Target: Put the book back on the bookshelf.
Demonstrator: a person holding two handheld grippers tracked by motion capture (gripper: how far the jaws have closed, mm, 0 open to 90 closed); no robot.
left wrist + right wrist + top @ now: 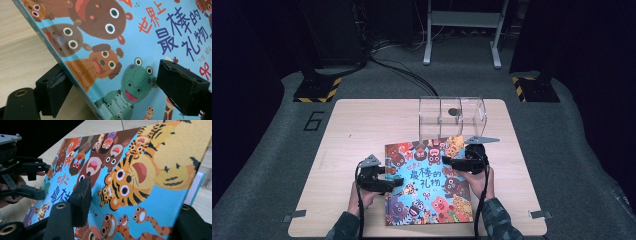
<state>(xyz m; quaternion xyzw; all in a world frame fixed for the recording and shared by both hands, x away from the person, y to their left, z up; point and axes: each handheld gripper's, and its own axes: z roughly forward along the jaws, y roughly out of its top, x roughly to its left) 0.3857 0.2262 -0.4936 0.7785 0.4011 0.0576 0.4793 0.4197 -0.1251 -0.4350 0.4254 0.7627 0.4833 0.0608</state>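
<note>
A colourful picture book (428, 182) is lying in the lower centre of the high view, on the light wooden surface (352, 125), its cover crowded with cartoon animals and blue Chinese lettering. The left gripper (388, 178) is sitting at the book's left edge, and in the left gripper view its fingers (53, 86) are straddling that edge, one under the cover and one over it; whether they are pressing on it cannot be told. The right gripper (451, 163) is sitting at the book's right edge, its fingers (81, 196) likewise standing on either side of the raised cover, the grip unclear. A clear plastic box (453, 117) with compartments is standing just beyond the book, in the upper centre of the surface.
</note>
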